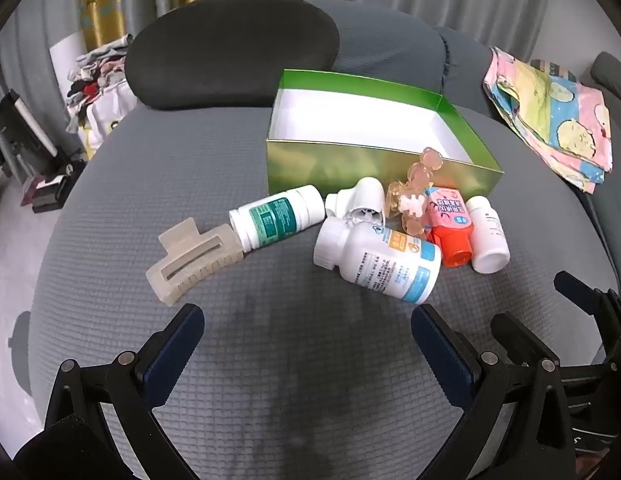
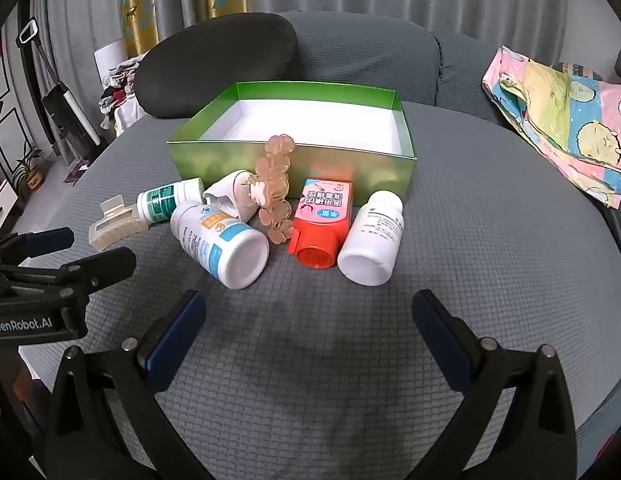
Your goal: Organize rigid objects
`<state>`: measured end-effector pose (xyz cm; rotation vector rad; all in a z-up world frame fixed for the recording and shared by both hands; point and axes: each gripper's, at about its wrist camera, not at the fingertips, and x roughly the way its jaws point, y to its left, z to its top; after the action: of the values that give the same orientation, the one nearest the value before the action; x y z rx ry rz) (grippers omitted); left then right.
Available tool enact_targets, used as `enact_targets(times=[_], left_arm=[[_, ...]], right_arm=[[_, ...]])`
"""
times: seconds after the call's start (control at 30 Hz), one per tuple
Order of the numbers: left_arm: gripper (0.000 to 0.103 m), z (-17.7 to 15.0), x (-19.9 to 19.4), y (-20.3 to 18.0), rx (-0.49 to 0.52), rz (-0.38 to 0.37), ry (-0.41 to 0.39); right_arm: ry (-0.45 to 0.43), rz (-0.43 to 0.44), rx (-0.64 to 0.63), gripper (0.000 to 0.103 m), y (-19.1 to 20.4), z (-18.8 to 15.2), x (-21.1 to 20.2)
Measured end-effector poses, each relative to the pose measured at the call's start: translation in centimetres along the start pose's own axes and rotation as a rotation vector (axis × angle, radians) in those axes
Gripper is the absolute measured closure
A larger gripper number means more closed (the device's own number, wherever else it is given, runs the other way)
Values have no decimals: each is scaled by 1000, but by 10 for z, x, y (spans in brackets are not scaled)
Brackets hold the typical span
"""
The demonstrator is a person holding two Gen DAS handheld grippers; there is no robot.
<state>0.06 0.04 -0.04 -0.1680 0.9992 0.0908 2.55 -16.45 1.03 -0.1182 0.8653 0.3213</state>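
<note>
Both grippers, left and right, hang spread wide, grasping nothing. At twelve o'clock, smooth plastic bottles lie beside a glossy green cardboard box on a waffle-textured grey cushion.

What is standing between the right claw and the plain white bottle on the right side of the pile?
Nothing visible. The right claw is open above bare grey cushion, and the plain white bottle lies on its side just beyond, its base toward the claw. The orange-capped bottle lies beside it, not in front.
</note>
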Motion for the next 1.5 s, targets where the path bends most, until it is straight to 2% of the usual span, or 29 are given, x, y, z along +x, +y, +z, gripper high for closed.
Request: enact_targets(times=[0.4,0.9,1.23,1.5], left_arm=[[0,-1,-3,-2,5,8,-32],[0,-3,-2,-3,7,-3,-31],[0,-3,0,-3,4,-59,-20],[0,-2,3,-5,6,-67,-17]], right_arm=[[1,-7,-3,1,0,-1,0],[2,-7,-5,1,4,-4,1],[17,0,-6,1,5,-7,4],[21,7,-4,1,5,-6,5]])
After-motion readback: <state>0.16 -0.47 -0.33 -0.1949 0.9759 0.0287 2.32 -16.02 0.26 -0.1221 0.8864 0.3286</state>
